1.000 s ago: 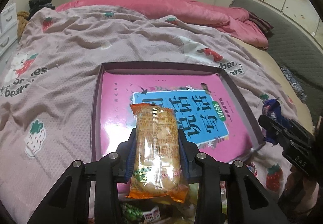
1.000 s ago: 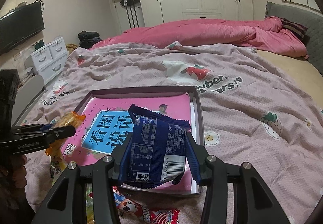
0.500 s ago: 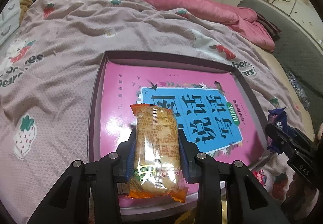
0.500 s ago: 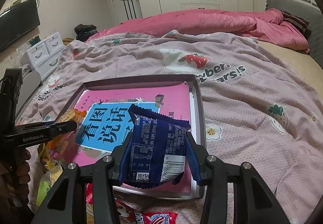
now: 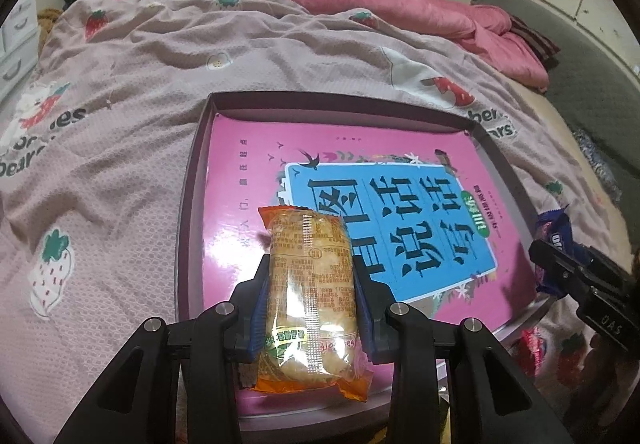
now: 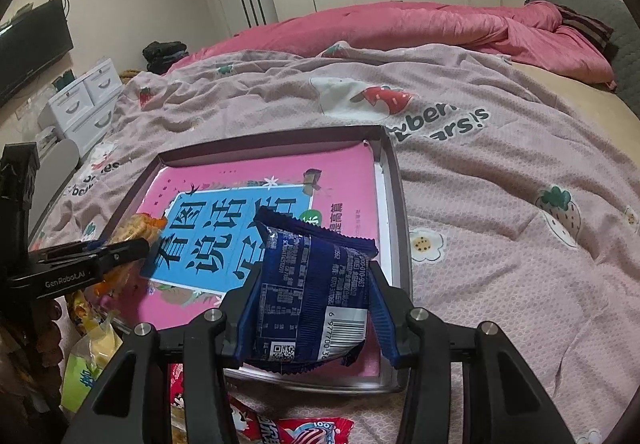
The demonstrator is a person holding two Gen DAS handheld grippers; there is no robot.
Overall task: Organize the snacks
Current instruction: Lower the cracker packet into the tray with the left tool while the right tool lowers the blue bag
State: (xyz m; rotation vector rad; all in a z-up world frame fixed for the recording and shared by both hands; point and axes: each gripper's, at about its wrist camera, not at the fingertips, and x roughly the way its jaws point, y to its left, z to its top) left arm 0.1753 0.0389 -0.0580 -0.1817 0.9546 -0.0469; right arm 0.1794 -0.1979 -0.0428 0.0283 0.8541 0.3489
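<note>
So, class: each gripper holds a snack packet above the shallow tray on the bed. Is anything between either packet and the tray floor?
Only a pink book lying flat, covering most of the tray floor. The orange packet and the blue packet hang above it; nothing else visible intervenes.

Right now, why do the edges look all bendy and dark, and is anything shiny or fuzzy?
Left wrist view: the fisheye lens bows the dark-rimmed tray and blackens the corners; glare streaks the clear orange-ended snack wrapper in the left gripper. Right wrist view: same curving; the crinkly dark blue snack packet in the right gripper is sharp, with little glare.
</note>
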